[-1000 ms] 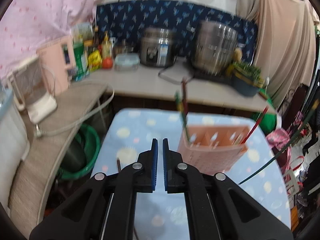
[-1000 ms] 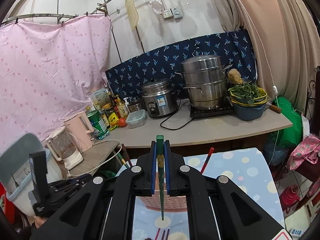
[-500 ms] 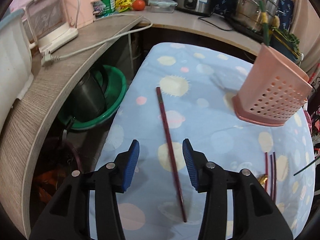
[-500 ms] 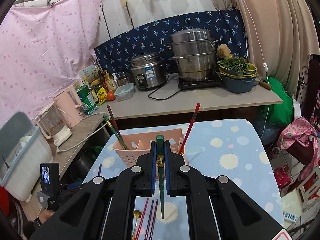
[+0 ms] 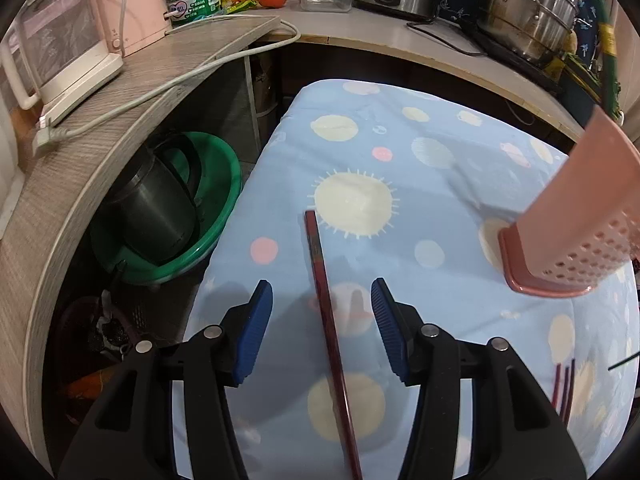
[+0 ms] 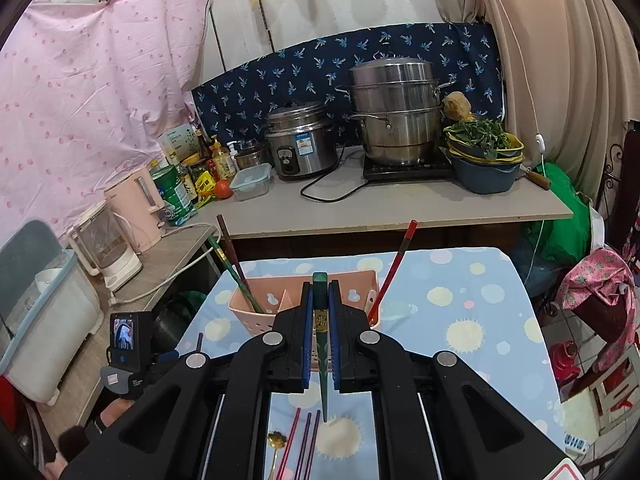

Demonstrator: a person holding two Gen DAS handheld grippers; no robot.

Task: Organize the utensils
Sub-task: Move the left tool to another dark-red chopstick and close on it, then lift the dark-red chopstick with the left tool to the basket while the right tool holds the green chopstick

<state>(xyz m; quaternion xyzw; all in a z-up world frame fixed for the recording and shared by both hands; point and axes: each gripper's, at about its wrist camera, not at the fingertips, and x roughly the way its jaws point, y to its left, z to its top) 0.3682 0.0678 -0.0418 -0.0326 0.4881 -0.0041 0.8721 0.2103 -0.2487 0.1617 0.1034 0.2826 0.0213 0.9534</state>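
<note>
Beside dark-red chopstick (image 5: 326, 316): pink utensil holder (image 5: 576, 236), green basin (image 5: 216, 200).

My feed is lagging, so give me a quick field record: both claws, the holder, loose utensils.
left claw: open, straddling a dark red chopstick lying on the cloth
right claw: shut on a green chopstick, tip pointing down
holder: pink, upright on the cloth, three chopsticks already in it
loose utensils: three chopsticks and a gold spoon on the cloth
</note>
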